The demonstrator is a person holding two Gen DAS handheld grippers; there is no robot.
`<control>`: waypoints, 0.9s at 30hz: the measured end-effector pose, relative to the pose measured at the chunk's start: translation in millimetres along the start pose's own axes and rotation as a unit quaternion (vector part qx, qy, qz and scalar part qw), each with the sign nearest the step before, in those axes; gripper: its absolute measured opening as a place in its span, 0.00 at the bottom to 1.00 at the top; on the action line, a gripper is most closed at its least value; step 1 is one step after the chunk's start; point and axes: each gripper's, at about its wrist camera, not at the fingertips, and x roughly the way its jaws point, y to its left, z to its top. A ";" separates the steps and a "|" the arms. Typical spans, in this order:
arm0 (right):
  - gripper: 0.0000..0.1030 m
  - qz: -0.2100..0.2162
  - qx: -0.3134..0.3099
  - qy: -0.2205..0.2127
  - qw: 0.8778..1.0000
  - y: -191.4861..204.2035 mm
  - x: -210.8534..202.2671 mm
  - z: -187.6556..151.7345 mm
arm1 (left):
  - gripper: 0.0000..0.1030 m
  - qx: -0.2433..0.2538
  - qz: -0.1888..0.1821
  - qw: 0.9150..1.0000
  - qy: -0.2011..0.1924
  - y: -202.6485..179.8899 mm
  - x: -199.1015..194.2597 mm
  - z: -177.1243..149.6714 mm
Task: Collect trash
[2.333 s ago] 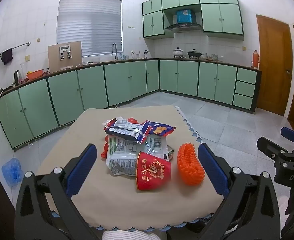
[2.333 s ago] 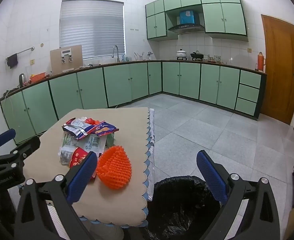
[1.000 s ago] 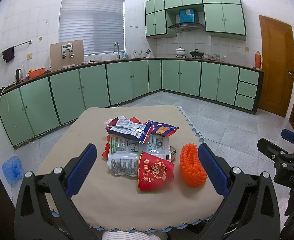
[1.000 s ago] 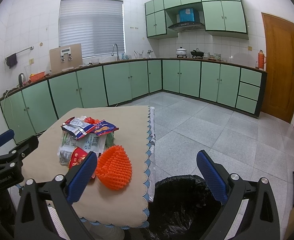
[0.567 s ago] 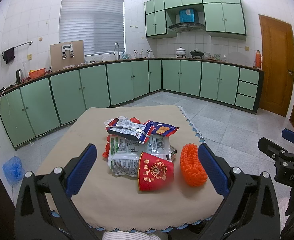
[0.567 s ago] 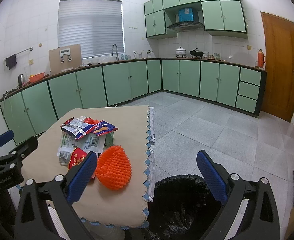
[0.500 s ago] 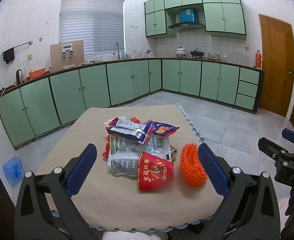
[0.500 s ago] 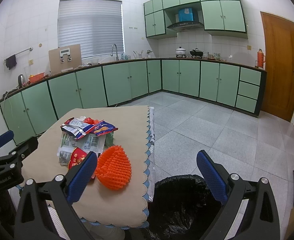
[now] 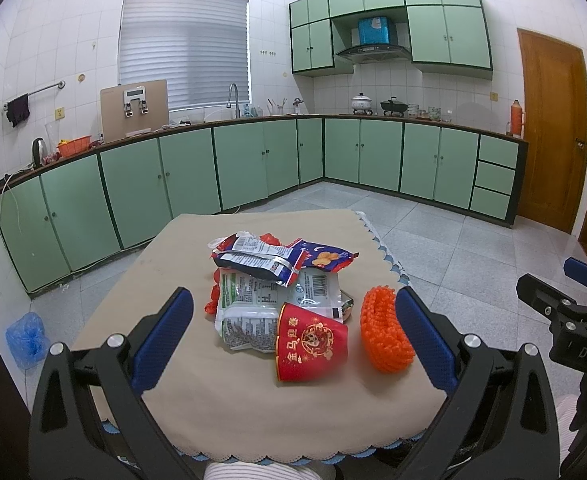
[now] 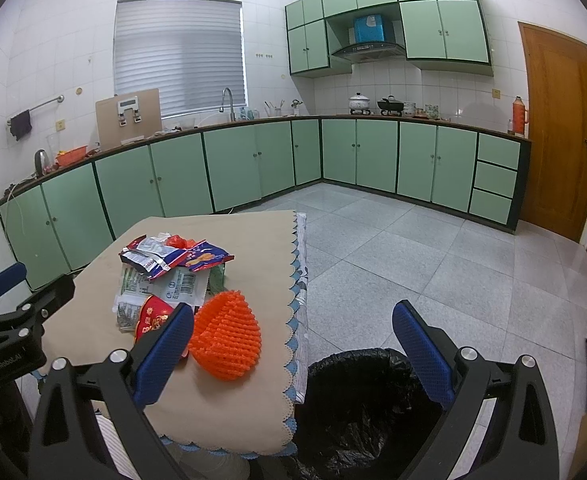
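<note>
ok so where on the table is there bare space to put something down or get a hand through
Bare cloth on the table: the near strip in front of the red paper cup, the left side beside the wrapper pile, and the far end behind it. Crowded: the centre, and between the cup and the orange mesh piece near the right edge.

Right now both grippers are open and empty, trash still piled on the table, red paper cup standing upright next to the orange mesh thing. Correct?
Not quite: the red paper cup lies on its side, as the left wrist view shows. The rest holds: left gripper and right gripper are open and empty, the wrappers are piled on the table, and the cup is beside the orange mesh piece.
</note>
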 end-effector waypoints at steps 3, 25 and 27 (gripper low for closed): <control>0.94 0.000 0.000 0.000 1.000 -0.1 0.0 0.0 | 0.95 0.001 0.000 1.000 0.001 0.0 0.2 0.0; 0.94 0.000 0.001 0.004 1.000 2.3 12.1 -1.2 | 0.95 -0.002 0.008 1.000 0.010 9.0 11.0 -2.3; 0.94 0.004 0.003 0.002 1.000 4.3 16.8 -1.8 | 0.95 -0.003 0.012 1.000 0.011 13.9 17.2 -3.4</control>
